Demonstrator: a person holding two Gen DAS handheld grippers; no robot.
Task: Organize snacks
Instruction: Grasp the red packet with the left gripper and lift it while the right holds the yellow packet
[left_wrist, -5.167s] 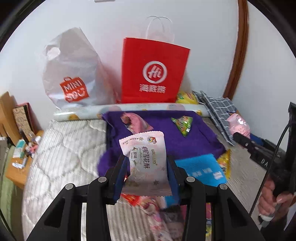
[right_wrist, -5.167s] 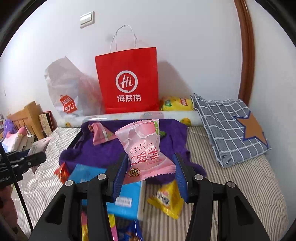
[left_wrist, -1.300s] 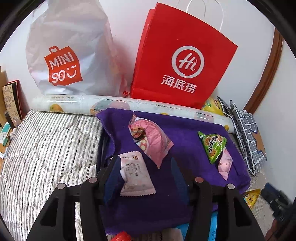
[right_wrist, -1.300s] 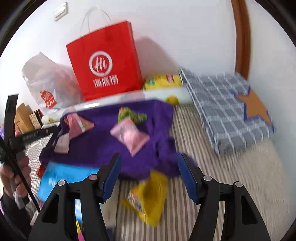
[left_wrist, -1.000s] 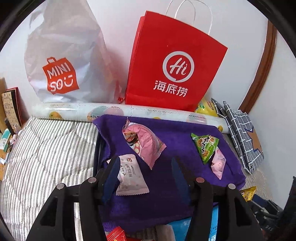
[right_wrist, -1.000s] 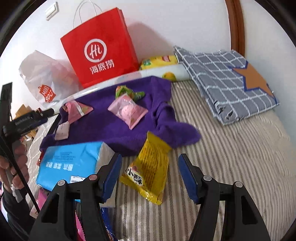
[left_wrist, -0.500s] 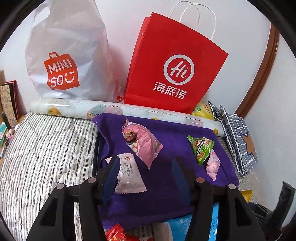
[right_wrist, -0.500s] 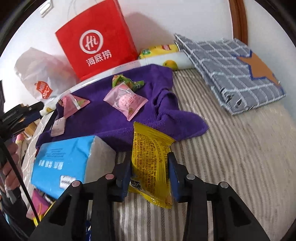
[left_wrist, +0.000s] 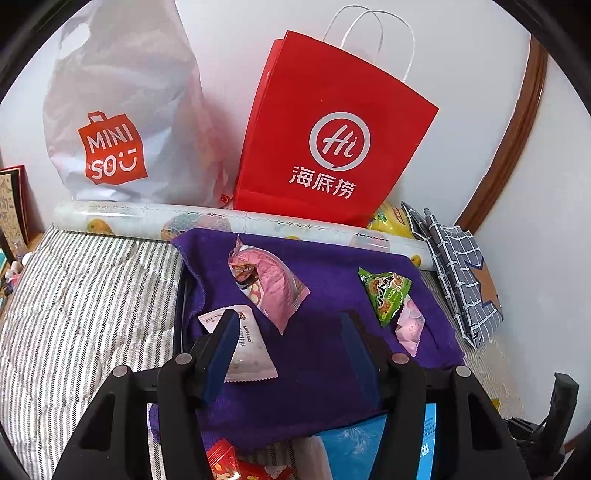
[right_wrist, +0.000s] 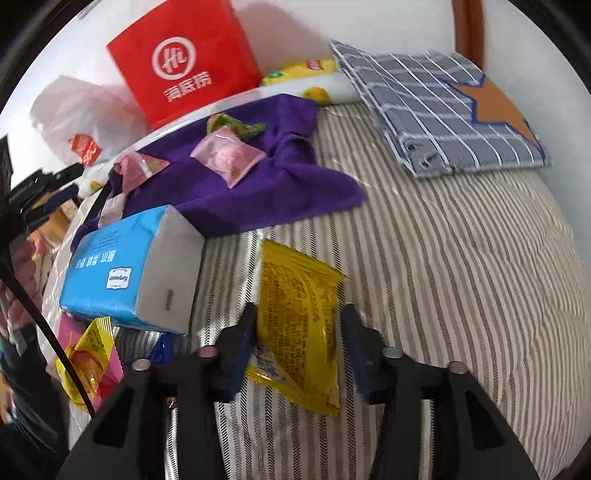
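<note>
Four packets on purple towel (left_wrist: 317, 354). Left gripper (left_wrist: 288, 343) jaws open, empty. Right gripper (right_wrist: 297, 328) jaws opening around yellow packet (right_wrist: 295, 314), below towel; more snacks unsorted.

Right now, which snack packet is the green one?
The green packet near the purple towel's right edge, overlapping a small pink packet. The other packets on the towel are pink or white.

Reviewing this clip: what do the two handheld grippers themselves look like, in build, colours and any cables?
Both match: the left gripper and right gripper have angular matte-black frames with round silver bolt heads, and two fingers faced with dark blue pads. A thin black cable runs by the left gripper in the right wrist view. No markings are legible.
</note>
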